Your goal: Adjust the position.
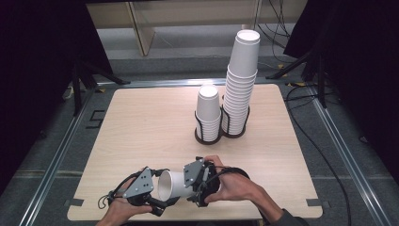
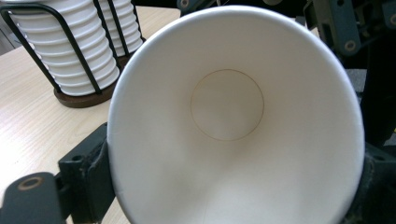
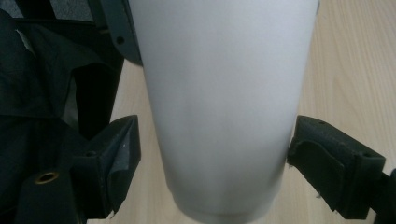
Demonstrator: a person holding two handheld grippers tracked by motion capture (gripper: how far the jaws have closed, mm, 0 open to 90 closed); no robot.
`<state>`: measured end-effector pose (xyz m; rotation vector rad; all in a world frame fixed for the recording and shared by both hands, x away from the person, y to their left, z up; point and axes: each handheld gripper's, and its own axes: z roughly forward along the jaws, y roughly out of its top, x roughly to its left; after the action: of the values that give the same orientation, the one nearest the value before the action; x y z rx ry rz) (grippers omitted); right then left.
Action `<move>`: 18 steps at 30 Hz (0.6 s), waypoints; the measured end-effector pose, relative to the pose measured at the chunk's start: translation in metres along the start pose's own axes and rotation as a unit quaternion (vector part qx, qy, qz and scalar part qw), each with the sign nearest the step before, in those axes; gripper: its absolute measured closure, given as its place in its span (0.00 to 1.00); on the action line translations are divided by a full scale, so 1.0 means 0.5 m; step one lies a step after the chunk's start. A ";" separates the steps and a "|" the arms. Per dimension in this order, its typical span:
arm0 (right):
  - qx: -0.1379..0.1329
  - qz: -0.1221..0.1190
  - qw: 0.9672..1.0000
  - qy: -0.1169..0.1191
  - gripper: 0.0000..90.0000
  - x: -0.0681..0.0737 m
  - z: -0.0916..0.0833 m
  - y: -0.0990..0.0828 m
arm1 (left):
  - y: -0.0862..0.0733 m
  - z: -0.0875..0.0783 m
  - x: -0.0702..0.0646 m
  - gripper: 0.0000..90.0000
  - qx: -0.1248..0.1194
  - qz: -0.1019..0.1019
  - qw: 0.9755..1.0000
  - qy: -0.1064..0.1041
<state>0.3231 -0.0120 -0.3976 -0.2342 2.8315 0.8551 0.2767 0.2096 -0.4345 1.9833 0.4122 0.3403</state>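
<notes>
Paper cup (image 1: 171, 186) lying sideways, bottom centre of high view, above table (image 1: 141, 122). Left gripper (image 1: 157, 200) jaws clamp rim; right gripper (image 1: 200, 186) jaws narrow on base end. Two-handed hold, likely steadying cup for handover.

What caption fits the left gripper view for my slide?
Looking into an empty white paper cup gripped at its rim, two racks of stacked cups behind.

near edge of our tabletop (image 1: 141, 122): cup (image 1: 171, 184) on its side between our left hand-held gripper (image 1: 157, 200) and right hand-held gripper (image 1: 195, 181); behind it, short stack (image 1: 208, 113) left of tall stack (image 1: 240, 84).
</notes>
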 end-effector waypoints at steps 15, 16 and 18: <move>-0.069 0.030 0.996 0.042 0.25 -0.006 0.020 -0.006 | -0.004 -0.008 0.005 0.07 -0.080 -0.038 0.996 -0.013; -0.088 0.035 0.994 0.045 0.25 -0.011 0.017 -0.010 | -0.004 -0.011 0.008 0.07 -0.096 -0.049 0.994 -0.014; -0.123 0.053 0.989 0.055 0.25 -0.021 0.010 -0.017 | -0.006 -0.012 0.010 0.08 -0.136 -0.071 0.988 -0.020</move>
<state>0.3355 -0.0154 -0.4039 -0.1677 2.8547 1.2548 0.2783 0.2176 -0.4344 1.6829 0.4548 0.2521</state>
